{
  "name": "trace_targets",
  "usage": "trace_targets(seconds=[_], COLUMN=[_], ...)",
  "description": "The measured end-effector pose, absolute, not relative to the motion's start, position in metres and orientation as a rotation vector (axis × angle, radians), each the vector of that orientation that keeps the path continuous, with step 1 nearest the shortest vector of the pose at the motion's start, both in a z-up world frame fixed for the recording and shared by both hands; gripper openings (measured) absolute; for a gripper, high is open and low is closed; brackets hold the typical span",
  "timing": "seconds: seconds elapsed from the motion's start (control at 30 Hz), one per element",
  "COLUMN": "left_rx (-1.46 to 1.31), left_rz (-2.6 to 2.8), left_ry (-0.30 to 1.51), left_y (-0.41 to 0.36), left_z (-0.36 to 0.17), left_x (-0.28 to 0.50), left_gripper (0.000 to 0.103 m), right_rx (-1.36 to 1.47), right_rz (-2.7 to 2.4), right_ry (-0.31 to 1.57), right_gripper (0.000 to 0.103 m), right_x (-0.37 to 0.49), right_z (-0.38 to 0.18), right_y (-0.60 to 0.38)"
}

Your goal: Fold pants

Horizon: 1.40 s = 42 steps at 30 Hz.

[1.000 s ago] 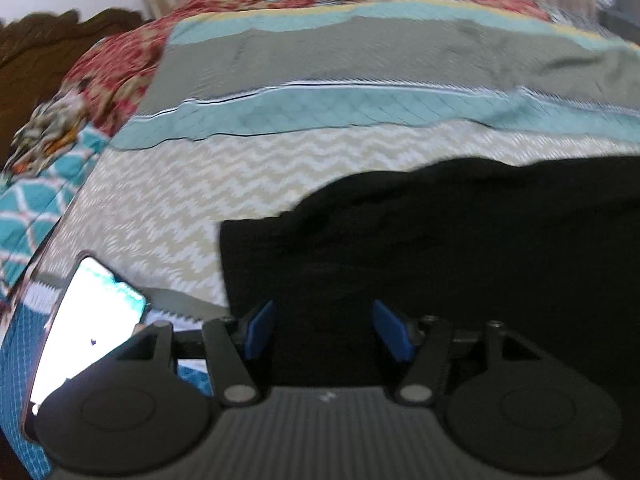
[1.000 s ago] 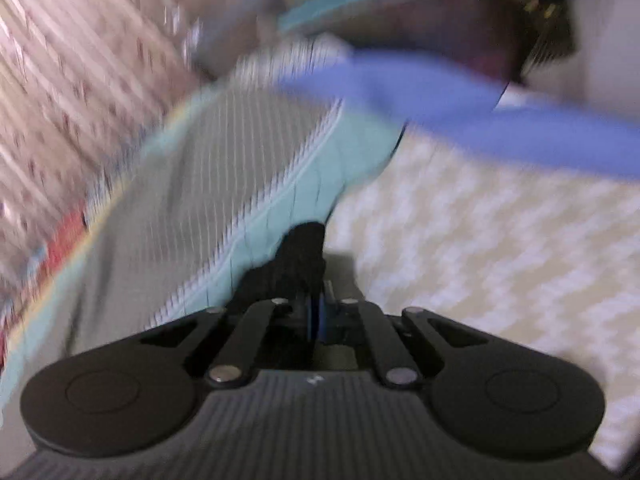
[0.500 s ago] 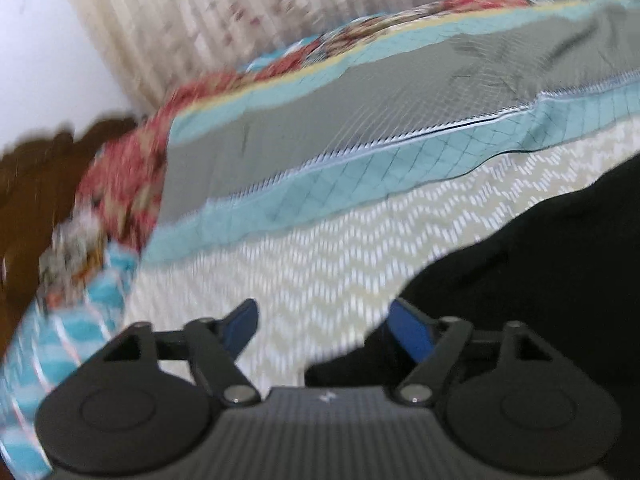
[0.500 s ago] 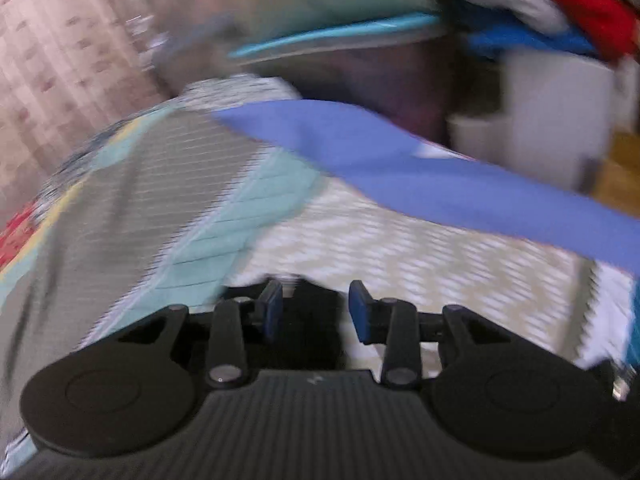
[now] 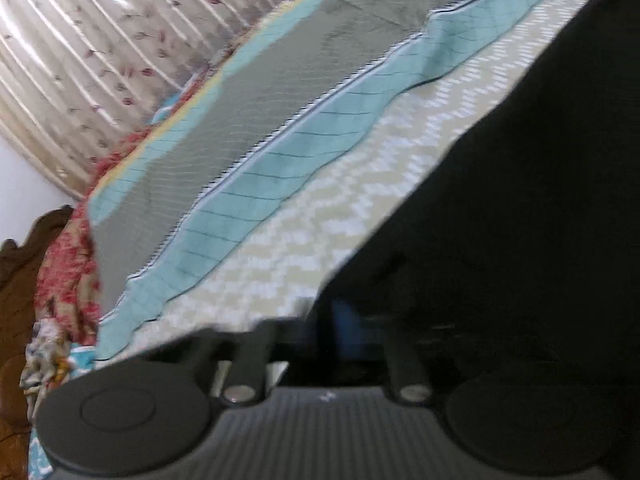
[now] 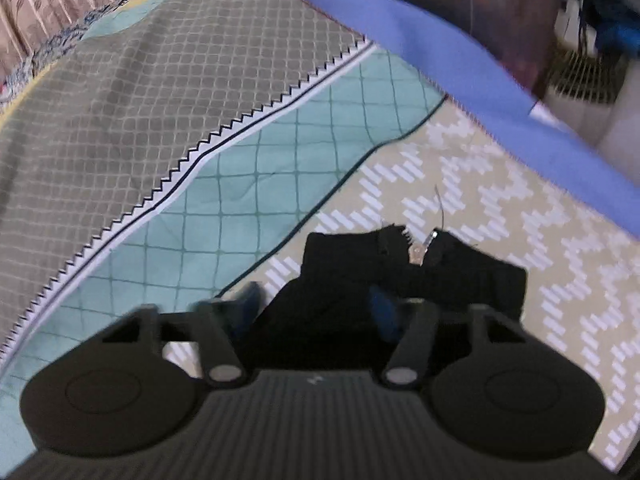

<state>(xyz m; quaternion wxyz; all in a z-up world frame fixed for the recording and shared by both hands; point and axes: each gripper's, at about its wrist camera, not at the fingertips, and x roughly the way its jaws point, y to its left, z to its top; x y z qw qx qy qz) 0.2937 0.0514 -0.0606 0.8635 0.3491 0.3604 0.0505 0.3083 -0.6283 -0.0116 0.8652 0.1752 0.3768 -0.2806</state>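
Observation:
The black pants (image 5: 520,200) lie on the patterned bedspread (image 5: 280,140) and fill the right half of the left wrist view. My left gripper (image 5: 320,336) sits at the pants' edge; its jaws look closed down on the black cloth, though blur and dark fabric hide the pads. In the right wrist view the waistband end of the pants (image 6: 400,264), with its zipper, lies flat on the bedspread (image 6: 240,184). My right gripper (image 6: 316,304) is open, its blue pads either side of the cloth.
A floral curtain (image 5: 100,60) hangs behind the bed. A wooden headboard (image 5: 24,272) and red floral bedding (image 5: 68,272) are at left. A blue sheet edge (image 6: 460,68) borders the bed at right, with a white basket (image 6: 580,80) beyond.
My right gripper has opened and let go of the pants' waistband. My left gripper swung left, then closed in on the pants' edge. The phone has left the view.

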Motion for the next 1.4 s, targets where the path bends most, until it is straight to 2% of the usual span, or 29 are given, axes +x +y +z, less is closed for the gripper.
trace_targets(seconds=[0.1, 0.33, 0.6, 0.8, 0.97, 1.03, 1.07, 1.13, 1.17, 1.2, 1.23, 1.27, 1.3, 1.37, 1.4], left_rx=[0.765, 0.658, 0.573, 0.436, 0.417, 0.429, 0.440, 0.455, 0.444, 0.421, 0.385, 0.331, 0.260, 0.110, 0.037], left_rz=[0.143, 0.163, 0.136, 0.119, 0.079, 0.065, 0.058, 0.063, 0.072, 0.078, 0.080, 0.082, 0.084, 0.113, 0.135], left_ry=[0.688, 0.549, 0.482, 0.497, 0.590, 0.618, 0.627, 0.660, 0.680, 0.691, 0.695, 0.695, 0.693, 0.682, 0.680], left_y=[0.044, 0.042, 0.030, 0.029, 0.015, 0.007, 0.004, 0.005, 0.009, 0.013, 0.020, 0.029, 0.042, 0.067, 0.080], left_z=[-0.053, 0.013, 0.057, 0.060, 0.031, 0.016, 0.010, 0.000, -0.001, 0.000, 0.004, 0.009, 0.017, 0.031, 0.036], left_x=[0.284, 0.224, 0.105, 0.014, -0.033, -0.045, -0.050, -0.056, -0.058, -0.062, -0.066, -0.070, -0.073, -0.073, -0.070], left_gripper=[0.007, 0.007, 0.007, 0.007, 0.007, 0.008, 0.012, 0.012, 0.012, 0.012, 0.014, 0.021, 0.033, 0.046, 0.047], right_rx=[0.434, 0.643, 0.763, 0.775, 0.811, 0.830, 0.838, 0.873, 0.892, 0.895, 0.877, 0.836, 0.786, 0.635, 0.537], right_rz=[-0.559, -0.444, -0.391, -0.414, -0.528, -0.583, -0.619, -0.663, -0.670, -0.672, -0.660, -0.623, -0.561, -0.342, -0.204], right_ry=[0.735, 0.580, 0.490, 0.477, 0.526, 0.561, 0.565, 0.552, 0.534, 0.506, 0.481, 0.457, 0.442, 0.434, 0.459], right_gripper=[0.007, 0.006, 0.006, 0.005, 0.006, 0.013, 0.014, 0.028, 0.045, 0.050, 0.050, 0.050, 0.050, 0.050, 0.050], right_x=[0.301, 0.223, 0.071, -0.032, -0.077, -0.082, -0.085, -0.092, -0.099, -0.103, -0.111, -0.113, -0.112, -0.108, -0.104], right_z=[-0.005, 0.047, 0.081, 0.067, 0.017, -0.002, -0.007, -0.011, -0.009, -0.005, 0.000, 0.007, 0.013, 0.025, 0.030], right_y=[-0.637, -0.660, -0.702, -0.722, -0.737, -0.741, -0.742, -0.745, -0.748, -0.745, -0.742, -0.733, -0.723, -0.688, -0.664])
